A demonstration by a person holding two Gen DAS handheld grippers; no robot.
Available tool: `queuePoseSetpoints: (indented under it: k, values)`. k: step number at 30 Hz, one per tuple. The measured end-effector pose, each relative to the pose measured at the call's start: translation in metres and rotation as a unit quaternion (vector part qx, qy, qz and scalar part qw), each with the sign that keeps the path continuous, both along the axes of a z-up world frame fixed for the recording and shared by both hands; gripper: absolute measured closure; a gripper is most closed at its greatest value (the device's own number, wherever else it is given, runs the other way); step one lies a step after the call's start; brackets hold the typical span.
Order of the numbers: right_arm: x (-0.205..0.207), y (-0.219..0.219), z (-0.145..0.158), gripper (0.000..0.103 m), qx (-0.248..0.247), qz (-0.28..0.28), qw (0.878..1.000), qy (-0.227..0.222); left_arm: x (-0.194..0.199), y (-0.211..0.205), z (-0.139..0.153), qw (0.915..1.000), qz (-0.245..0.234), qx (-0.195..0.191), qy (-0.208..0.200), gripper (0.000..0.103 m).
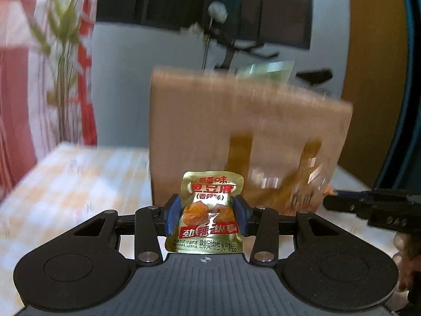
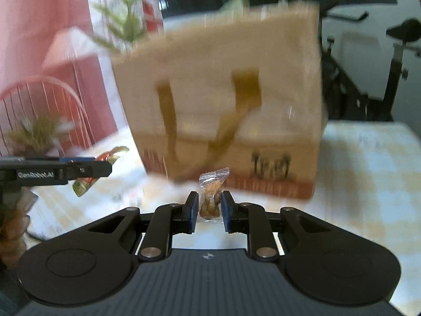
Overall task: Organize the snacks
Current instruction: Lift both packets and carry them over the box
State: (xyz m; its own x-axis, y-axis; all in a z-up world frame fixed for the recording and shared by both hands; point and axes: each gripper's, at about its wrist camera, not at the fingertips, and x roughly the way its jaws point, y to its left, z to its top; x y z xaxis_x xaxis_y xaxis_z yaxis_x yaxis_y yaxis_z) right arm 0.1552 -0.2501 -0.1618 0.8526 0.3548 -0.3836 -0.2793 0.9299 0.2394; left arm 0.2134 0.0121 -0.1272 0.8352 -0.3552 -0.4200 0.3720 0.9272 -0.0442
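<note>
My left gripper (image 1: pixel 208 214) is shut on a gold snack packet (image 1: pixel 206 205) with red Chinese lettering, held above the table in front of a tan fabric bag (image 1: pixel 250 131) with brown handles. My right gripper (image 2: pixel 209 209) is shut on a small clear packet of brown snack pieces (image 2: pixel 211 194), just in front of the same bag (image 2: pixel 223 100). In the right wrist view the left gripper (image 2: pixel 86 169) shows at the left with the gold packet (image 2: pixel 86 183). In the left wrist view the right gripper (image 1: pixel 368 206) shows at the right edge. Another gold packet (image 1: pixel 265 69) sticks out of the bag's top.
The table has a pale checked cloth (image 1: pixel 79 184), also seen in the right wrist view (image 2: pixel 368 171). Pink curtains (image 2: pixel 39 39) and green plant sprigs (image 2: pixel 126 13) stand to the left. A dark screen (image 1: pixel 210 5) and an exercise bike (image 2: pixel 394 52) are behind the bag.
</note>
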Motion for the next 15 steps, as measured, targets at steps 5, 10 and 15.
queuePoseSetpoints:
  k: [5, 10, 15]
  values:
    - [0.001, -0.013, 0.064, 0.082, 0.006, -0.005, 0.995, -0.095, 0.014, -0.008, 0.056, 0.9975, -0.008, -0.031, -0.064, 0.056]
    - [0.034, -0.021, 0.102, 0.082, -0.015, -0.024, 0.992, -0.125, 0.052, -0.029, 0.088, 0.9948, 0.006, -0.023, -0.099, 0.056]
    - [0.076, -0.021, 0.112, 0.082, -0.04, -0.044, 0.994, -0.097, 0.103, -0.051, 0.095, 0.9964, 0.018, 0.011, -0.082, 0.056]
